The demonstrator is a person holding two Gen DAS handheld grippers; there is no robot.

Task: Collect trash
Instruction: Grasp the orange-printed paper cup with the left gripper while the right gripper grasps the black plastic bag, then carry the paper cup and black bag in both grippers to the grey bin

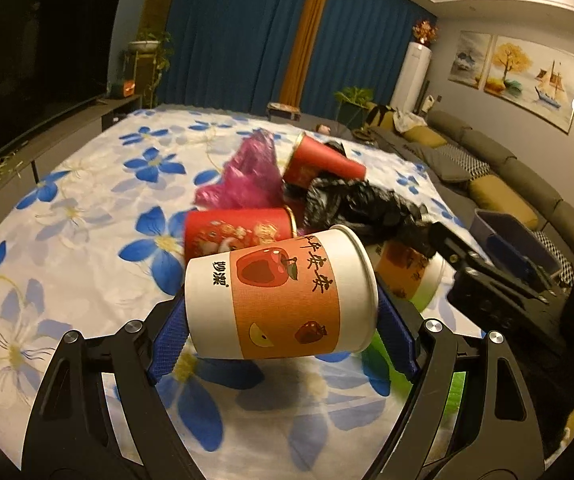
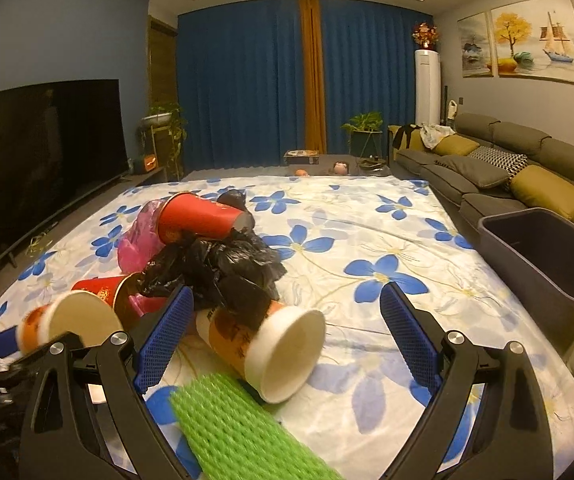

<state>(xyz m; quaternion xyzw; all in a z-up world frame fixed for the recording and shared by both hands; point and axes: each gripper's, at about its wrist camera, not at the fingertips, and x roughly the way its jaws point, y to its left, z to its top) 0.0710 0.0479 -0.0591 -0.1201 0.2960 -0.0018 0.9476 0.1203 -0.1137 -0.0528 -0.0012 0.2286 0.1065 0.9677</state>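
My left gripper (image 1: 283,316) is shut on a white and orange paper cup (image 1: 283,296), held sideways above the flowered cloth; the cup also shows at the left of the right wrist view (image 2: 75,320). Behind it lie a red cup (image 1: 239,232), a second red cup (image 1: 323,160), a pink bag (image 1: 247,176) and a crumpled black bag (image 1: 359,204). My right gripper (image 2: 287,336) is open around a second white and orange cup (image 2: 271,344) lying on its side. A green foam net (image 2: 231,432) lies just below it.
A grey bin (image 2: 543,256) stands at the right edge of the cloth (image 2: 367,240), also in the left wrist view (image 1: 515,240). A sofa (image 2: 527,168) runs along the right, a TV (image 2: 39,152) on the left.
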